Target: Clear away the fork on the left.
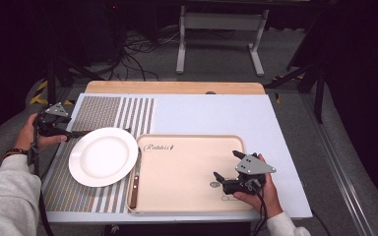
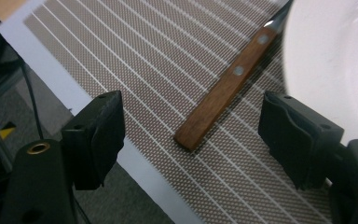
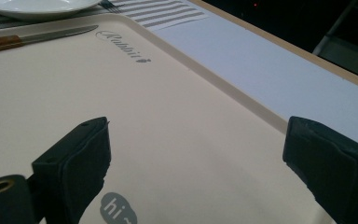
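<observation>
Left gripper (image 2: 191,135), jaws wide and empty, straddles the wooden-handled, riveted table knife (image 2: 228,86) at the white plate's (image 2: 335,60) nine o'clock: light, rigid, best gripped across the handle.

The wooden-handled utensil (image 2: 223,91) lies flat on the striped placemat (image 2: 158,60), its far end running under the rim of the white plate (image 2: 335,60), which blocks access from that side. Bare mat lies free on the handle's other side. The middle of the beige tray (image 1: 187,167) offers open room; a knife (image 1: 136,182) lines its left edge.
</observation>
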Demonstrator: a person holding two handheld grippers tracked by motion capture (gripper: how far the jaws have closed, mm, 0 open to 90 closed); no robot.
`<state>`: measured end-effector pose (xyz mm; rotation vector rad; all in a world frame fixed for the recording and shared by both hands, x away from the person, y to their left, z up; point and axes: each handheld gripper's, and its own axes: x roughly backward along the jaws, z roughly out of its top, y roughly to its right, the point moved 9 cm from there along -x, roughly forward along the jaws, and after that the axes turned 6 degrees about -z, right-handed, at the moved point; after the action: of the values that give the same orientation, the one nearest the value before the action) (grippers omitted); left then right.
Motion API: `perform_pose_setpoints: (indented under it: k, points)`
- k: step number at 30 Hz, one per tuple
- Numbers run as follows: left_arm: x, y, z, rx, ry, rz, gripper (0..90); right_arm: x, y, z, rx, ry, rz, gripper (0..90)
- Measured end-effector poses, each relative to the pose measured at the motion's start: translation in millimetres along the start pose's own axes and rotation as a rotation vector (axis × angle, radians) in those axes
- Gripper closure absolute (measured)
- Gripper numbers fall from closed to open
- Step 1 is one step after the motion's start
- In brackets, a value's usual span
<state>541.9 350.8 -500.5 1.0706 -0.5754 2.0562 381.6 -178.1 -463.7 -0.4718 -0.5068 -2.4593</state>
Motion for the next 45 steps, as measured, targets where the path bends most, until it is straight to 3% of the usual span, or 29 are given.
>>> perform_pose_setpoints:
  k: [8,13,17,19,20,23,26,30,33,37,39,41,42,45]
  points:
    - [-25.2,-4.7,0.7,0.015,-0.019,-0.058,23.9,9.9,0.9,-10.1,-0.018,-0.024,-0.016,8.4]
    - [-34.9,-6.2,4.5,0.023,-0.007,-0.066,22.6,12.2,-0.5,-14.8,-0.013,-0.039,-0.02,8.4]
    - [-39.3,-2.3,8.5,0.015,0.017,-0.112,24.2,13.9,-1.6,-15.9,-0.01,-0.043,-0.018,8.5]
    - [-39.7,2.6,10.3,0.008,0.028,-0.149,28.9,14.7,-1.6,-16.4,-0.014,-0.044,-0.018,8.5]
    - [-39.7,2.6,10.3,0.008,0.028,-0.149,34.5,14.7,-1.6,-16.4,-0.014,-0.044,-0.018,8.5]
    - [-38.0,6.2,10.4,-0.009,0.027,-0.173,39.3,15.3,-1.5,-16.9,-0.011,-0.042,-0.016,8.4]
    - [-36.7,11.7,11.3,-0.022,0.016,-0.198,54.8,15.0,-2.1,-16.6,-0.01,-0.041,-0.01,8.4]
    - [-35.7,13.1,11.8,-0.036,0.005,-0.192,63.2,14.4,-4.2,-16.9,-0.006,-0.044,0.0,8.5]
    - [-34.9,15.6,12.0,-0.048,-0.006,-0.19,74.7,13.0,-6.1,-16.8,0.0,-0.048,0.006,8.5]
    - [-34.6,15.5,11.3,-0.038,0.001,-0.174,76.2,13.3,-7.6,-16.3,0.007,-0.047,0.01,8.5]
    - [-34.1,12.6,11.6,-0.04,0.003,-0.126,76.2,13.7,-6.9,-16.2,0.008,-0.046,0.006,8.5]
    - [-33.5,12.9,11.4,-0.037,0.009,-0.123,76.2,14.2,-6.6,-16.0,0.006,-0.045,0.007,8.5]
    - [-32.7,11.5,12.0,-0.041,0.009,-0.096,76.3,14.3,-6.5,-15.8,0.007,-0.044,0.006,8.5]
    - [-29.1,10.6,15.2,-0.028,0.034,-0.073,76.3,14.7,-6.5,-14.8,0.01,-0.04,0.004,8.5]
